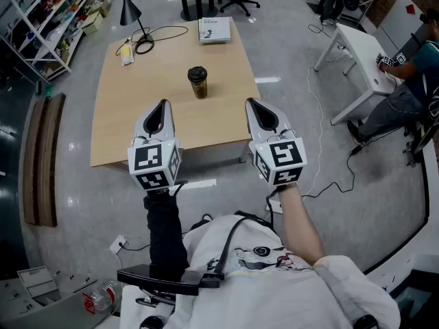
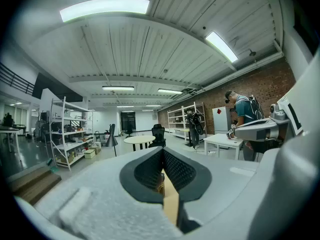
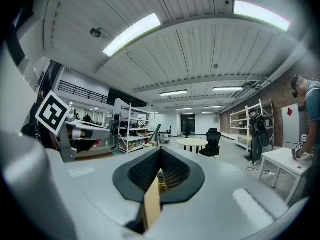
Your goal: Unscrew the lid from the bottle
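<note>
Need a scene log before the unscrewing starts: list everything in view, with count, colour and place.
table: one, light wood, centre
bottle: one, dark, upright mid-table
book: one, whitish, table's far edge
cable: one, black, table's far left
desk: one, white, right
person: one, teal top, at the white desk
shelving: one, white, far left
left tool: one, grey, shut, empty, over table's near edge
right tool: one, grey, shut, empty, over table's near edge

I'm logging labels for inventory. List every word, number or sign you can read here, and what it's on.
No words or numbers can be read.
Book on the table: cover print too small.
Bottle: label too blurred.
Marker cubes: square patterns, no letters.
White panel: red diamond sign, no words.
</note>
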`<state>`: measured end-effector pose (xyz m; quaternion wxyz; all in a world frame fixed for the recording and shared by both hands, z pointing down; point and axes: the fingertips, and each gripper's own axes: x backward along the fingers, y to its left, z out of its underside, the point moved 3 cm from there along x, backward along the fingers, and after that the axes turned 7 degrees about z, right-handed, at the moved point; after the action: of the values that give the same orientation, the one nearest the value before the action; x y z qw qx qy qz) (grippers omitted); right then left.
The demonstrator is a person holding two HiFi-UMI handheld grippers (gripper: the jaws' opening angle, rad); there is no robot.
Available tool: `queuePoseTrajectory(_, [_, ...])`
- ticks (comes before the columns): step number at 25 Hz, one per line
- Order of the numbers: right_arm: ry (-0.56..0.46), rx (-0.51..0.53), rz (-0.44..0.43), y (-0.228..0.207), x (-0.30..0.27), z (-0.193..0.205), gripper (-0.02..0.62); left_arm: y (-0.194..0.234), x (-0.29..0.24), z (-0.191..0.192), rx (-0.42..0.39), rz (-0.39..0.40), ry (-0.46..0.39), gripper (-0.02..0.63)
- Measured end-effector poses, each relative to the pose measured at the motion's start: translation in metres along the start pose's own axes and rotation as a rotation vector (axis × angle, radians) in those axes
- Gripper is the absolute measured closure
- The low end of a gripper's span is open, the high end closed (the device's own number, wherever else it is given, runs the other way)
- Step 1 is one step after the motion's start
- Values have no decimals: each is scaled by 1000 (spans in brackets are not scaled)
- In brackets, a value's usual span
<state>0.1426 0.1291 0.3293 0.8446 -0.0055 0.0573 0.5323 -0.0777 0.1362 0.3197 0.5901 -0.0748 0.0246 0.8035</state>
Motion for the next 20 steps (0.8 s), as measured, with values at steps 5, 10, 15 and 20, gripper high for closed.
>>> queuePoseTrajectory(5, [-2,-1,-3,-14,1,3,592,-11,-4,2,-2,-4,1,603])
queuePoseTrajectory(10, [4,-8,-7,-27,4,9,592,-24,-10,4,-1,-11,7,603])
queuePoseTrajectory(15, [-22,-17,-44,-35,6,9,592,-35,-15,6,5,-20,8,603])
queuePoseTrajectory(20, [-15,-40,-82,-46,8,22,592,-43,-19,25,10,-31,32,601])
